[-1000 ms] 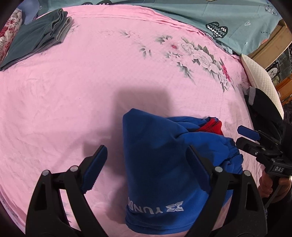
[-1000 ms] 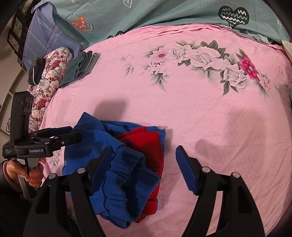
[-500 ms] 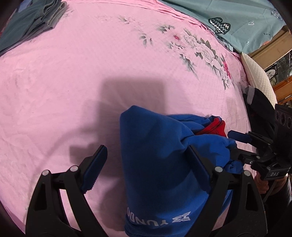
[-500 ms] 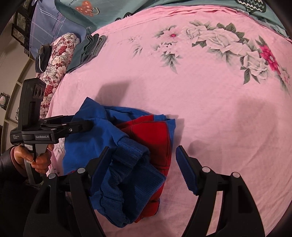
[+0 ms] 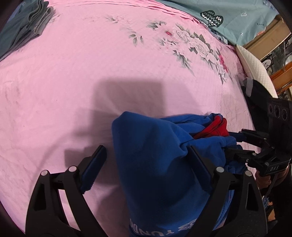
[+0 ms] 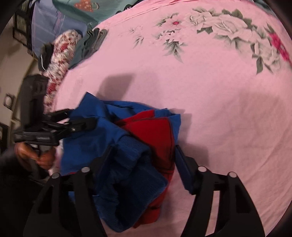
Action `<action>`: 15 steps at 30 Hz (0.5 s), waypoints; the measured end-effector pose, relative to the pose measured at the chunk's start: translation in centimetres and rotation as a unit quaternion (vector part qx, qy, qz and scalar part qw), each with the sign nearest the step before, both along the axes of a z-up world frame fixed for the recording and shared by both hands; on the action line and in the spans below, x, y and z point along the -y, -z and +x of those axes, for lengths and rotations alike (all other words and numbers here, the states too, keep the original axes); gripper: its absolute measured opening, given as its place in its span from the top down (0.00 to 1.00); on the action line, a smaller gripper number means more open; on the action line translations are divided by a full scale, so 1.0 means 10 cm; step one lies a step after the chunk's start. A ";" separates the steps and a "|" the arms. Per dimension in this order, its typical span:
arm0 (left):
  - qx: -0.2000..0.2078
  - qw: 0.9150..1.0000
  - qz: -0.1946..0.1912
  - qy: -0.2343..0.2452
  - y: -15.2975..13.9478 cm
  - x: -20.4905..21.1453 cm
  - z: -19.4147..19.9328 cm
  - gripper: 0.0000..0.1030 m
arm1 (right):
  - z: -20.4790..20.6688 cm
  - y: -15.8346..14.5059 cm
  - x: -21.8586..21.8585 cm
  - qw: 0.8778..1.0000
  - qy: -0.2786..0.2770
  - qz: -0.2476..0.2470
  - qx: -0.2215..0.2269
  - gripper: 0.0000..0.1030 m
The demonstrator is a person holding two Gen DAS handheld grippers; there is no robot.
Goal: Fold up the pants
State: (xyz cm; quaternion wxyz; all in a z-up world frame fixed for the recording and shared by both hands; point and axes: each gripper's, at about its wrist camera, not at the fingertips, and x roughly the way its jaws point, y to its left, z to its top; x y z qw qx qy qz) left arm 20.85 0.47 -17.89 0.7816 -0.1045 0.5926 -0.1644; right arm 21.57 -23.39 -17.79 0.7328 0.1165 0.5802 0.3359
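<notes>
The blue pants (image 5: 157,164) with red panels (image 5: 213,127) lie bunched on the pink bedsheet (image 5: 91,73), white lettering at the near edge. My left gripper (image 5: 146,164) is open, its jaws either side of the blue cloth. In the right wrist view the pants (image 6: 113,134) show a red panel (image 6: 155,127) and a ribbed blue cuff. My right gripper (image 6: 144,160) is open, its jaws straddling the cuff and red part. Each gripper shows in the other's view: the right gripper (image 5: 237,144) at the pants' right end, the left gripper (image 6: 76,120) at their left end.
A folded grey-green garment (image 5: 23,31) lies at the far left of the bed. A teal quilt (image 5: 228,14) lies at the far end, a white pillow (image 5: 255,67) at the right. A floral bolster (image 6: 60,52) lies along the left edge.
Both grippers have moved closer to the pants, which now fill more of each view. The right gripper now reaches over the cuff end. Both stay open.
</notes>
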 end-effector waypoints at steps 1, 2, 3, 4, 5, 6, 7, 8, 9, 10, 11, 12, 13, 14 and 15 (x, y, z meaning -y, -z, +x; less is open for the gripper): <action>-0.002 1.000 -0.012 -0.003 0.00 -0.03 0.02 0.12 | 0.02 0.00 0.03 1.000 0.000 0.010 -0.008 0.35; -0.005 1.000 -0.023 -0.007 0.00 -0.06 0.03 0.12 | 0.03 0.01 0.07 1.000 0.005 0.018 -0.018 0.33; -0.006 0.999 -0.030 -0.015 0.00 -0.10 0.03 0.13 | 0.04 0.03 0.11 0.999 0.011 0.027 -0.035 0.32; -0.008 0.999 -0.039 -0.023 0.00 -0.14 0.05 0.15 | 0.03 0.03 0.14 0.999 0.011 0.027 -0.041 0.32; -0.009 0.999 -0.044 -0.031 -0.01 -0.17 0.06 0.16 | -0.01 0.00 0.17 0.999 0.009 0.024 -0.037 0.32; -0.009 0.998 -0.046 -0.038 -0.01 -0.20 0.06 0.16 | -0.06 -0.09 0.21 1.000 0.012 0.016 -0.019 0.32; -0.007 0.998 -0.045 -0.047 -0.01 -0.23 0.06 0.16 | -0.11 -0.17 0.26 1.000 0.018 0.012 -0.006 0.32; -0.005 0.998 -0.044 -0.052 -0.01 -0.24 0.06 0.16 | -0.17 -0.27 0.32 0.999 0.024 0.022 0.003 0.32; -0.004 0.998 -0.043 -0.053 0.00 -0.25 0.05 0.16 | -0.22 -0.33 0.36 0.999 0.027 0.036 0.004 0.32; -0.005 0.998 -0.041 -0.054 0.00 -0.24 0.04 0.16 | -0.28 -0.39 0.39 0.998 0.027 0.051 0.004 0.32; -0.006 0.998 -0.039 -0.055 0.01 -0.23 0.03 0.16 | -0.32 -0.42 0.40 0.998 0.021 0.056 0.002 0.32; -0.004 0.998 -0.035 -0.055 0.00 -0.22 0.02 0.16 | -0.39 -0.44 0.37 0.999 0.011 0.050 -0.002 0.32; -0.004 0.998 -0.032 -0.055 0.00 -0.20 0.01 0.16 | -0.46 -0.43 0.33 0.999 0.000 0.038 -0.006 0.32; -0.003 0.998 -0.029 -0.056 -0.01 -0.19 0.00 0.16 | -0.52 -0.40 0.29 1.000 -0.011 0.027 -0.010 0.33; -0.003 0.998 -0.028 -0.057 -0.01 -0.19 -0.02 0.16 | -0.59 -0.35 0.24 1.000 -0.021 0.015 -0.013 0.35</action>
